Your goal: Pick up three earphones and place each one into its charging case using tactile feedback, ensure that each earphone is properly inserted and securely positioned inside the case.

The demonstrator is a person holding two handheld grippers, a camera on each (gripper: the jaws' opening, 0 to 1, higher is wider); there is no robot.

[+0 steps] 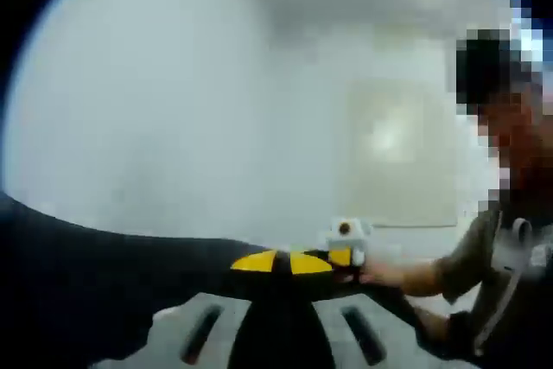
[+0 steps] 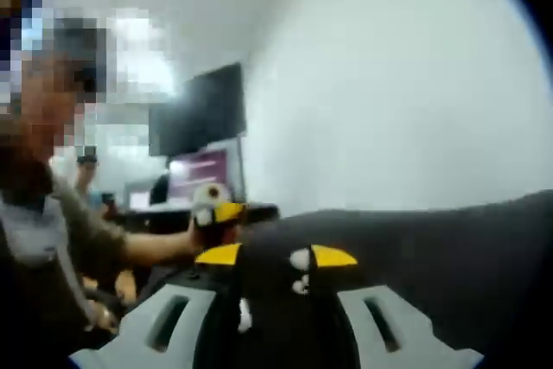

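Progress: we judge the task unfinished; no charging case can be made out in either view, so we cannot count how many earphones are seated.

Left gripper: seen in the left gripper view with yellow-tipped pads meeting over a dark centre. The jaws look pressed together. We see nothing between them, but the picture is too blurred to be sure.

Right gripper: seen in the right gripper view, yellow tips either side of a dark middle. The gap between the tips is narrow, yet we cannot tell whether it is clenched or slack.

Earphones: small white specks sit in the dark middle between the right gripper's tips. They may be an earphone or marks on the gripper; we cannot tell which.

Counter: a dark, matte, flat surface spreading out past the jaws.

Other gripper: in the left gripper view the right one shows as a white-and-yellow block gripped by the person's hand.

Surroundings: a pale, smooth wall; a dark screen and lit monitor beyond; a second person stands far off.

Remaining: by our judgement, locating the case and seating the earphones by feel.
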